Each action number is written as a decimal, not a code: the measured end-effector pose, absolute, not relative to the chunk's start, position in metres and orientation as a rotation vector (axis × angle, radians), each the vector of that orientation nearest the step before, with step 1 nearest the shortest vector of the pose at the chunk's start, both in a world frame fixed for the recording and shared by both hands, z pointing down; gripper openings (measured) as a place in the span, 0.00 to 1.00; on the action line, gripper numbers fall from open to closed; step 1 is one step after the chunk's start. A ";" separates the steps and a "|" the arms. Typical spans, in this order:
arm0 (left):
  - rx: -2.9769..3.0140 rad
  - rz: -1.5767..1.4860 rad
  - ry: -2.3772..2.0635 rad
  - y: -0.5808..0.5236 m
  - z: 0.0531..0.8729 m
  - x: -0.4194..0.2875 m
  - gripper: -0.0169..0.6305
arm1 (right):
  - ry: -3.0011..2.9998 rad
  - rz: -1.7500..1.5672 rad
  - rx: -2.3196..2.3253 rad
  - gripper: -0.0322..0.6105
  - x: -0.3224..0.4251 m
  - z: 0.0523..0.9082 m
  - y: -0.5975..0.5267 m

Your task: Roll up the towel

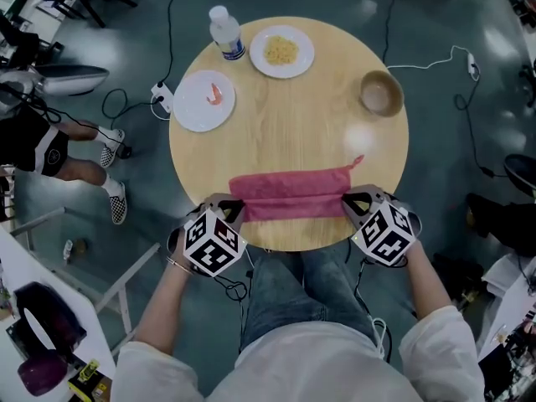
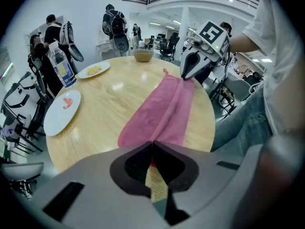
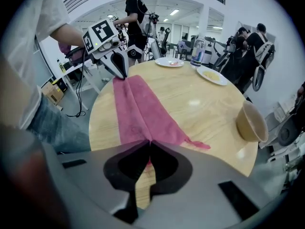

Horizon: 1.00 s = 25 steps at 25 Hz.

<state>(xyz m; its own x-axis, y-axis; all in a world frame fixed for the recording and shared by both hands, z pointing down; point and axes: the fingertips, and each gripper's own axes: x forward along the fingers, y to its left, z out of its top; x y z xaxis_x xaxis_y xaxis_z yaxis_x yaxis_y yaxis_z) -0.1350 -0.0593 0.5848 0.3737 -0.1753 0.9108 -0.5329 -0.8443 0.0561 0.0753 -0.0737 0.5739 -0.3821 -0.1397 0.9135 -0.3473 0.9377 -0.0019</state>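
In the left gripper and right gripper, the 2 ends of the pink towel.
Each one is closed tight on 1 short end. The towel lies long from side to side between them, a folded strip at the near edge of the table. Neither hand is nearer. Both point steeply down.

The tabletop carries one towel, two plates, one bottle and one bowl. There are two hand-held grippers: the left hand-held gripper and the right hand-held gripper.
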 end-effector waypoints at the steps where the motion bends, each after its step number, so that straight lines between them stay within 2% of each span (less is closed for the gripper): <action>1: 2.296 1.462 -0.626 -0.060 0.586 -0.135 0.05 | -1.961 0.231 0.352 0.07 0.075 0.576 -0.074; 11: 2.287 1.435 -0.674 -0.063 0.591 -0.136 0.07 | -1.980 0.184 0.427 0.09 0.074 0.581 -0.083; 20: 2.314 1.350 -0.775 -0.059 0.572 -0.152 0.18 | -2.032 0.163 0.550 0.16 0.092 0.553 -0.082; 25: 2.399 1.380 -0.679 -0.028 0.556 -0.146 0.24 | -2.066 0.155 0.525 0.18 0.093 0.542 -0.059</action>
